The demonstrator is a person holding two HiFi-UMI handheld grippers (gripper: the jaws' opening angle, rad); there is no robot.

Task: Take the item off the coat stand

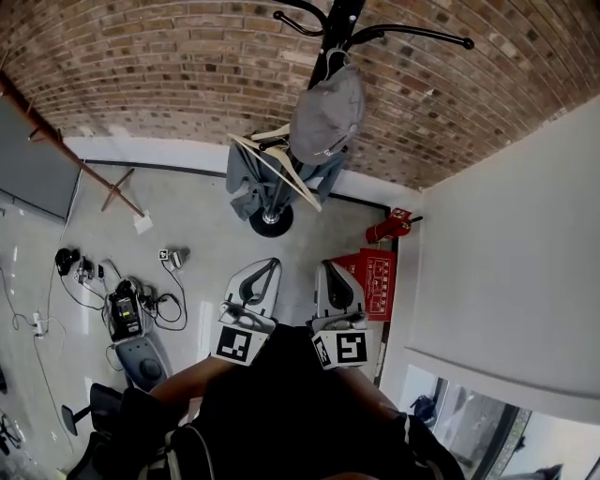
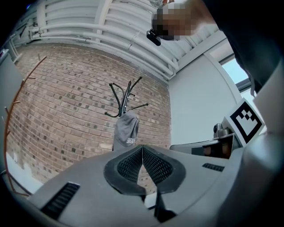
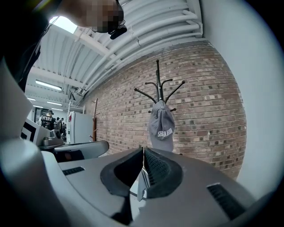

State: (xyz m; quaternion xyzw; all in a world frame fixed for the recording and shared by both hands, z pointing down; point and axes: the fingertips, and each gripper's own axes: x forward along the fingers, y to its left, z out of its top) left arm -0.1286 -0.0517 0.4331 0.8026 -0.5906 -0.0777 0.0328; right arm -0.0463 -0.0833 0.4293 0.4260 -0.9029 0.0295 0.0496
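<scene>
**Both sets of fingers closed, cap hanging on the stand**

On my left gripper (image 2: 142, 149) the fingers are pressed together at the tips with nothing between them. The right gripper (image 3: 143, 150) shows the same: fingers together, holding nothing. From the head view I see both grippers held low and side by side, close to the body and pointing toward the wall.

Well ahead of them, out of reach of either tip, the grey cap (image 1: 328, 112) hangs from an upper hook of the black coat stand (image 1: 339, 21), with white lettering showing in both gripper views. Lower on the same stand hangs a wooden hanger (image 1: 284, 167) carrying a grey garment (image 1: 246, 180). The stand's round base sits on the floor against the brick wall (image 1: 169, 66). A red box (image 1: 380, 270) stands to the right of the grippers, and cables (image 1: 141, 300) lie on the floor to the left.
</scene>
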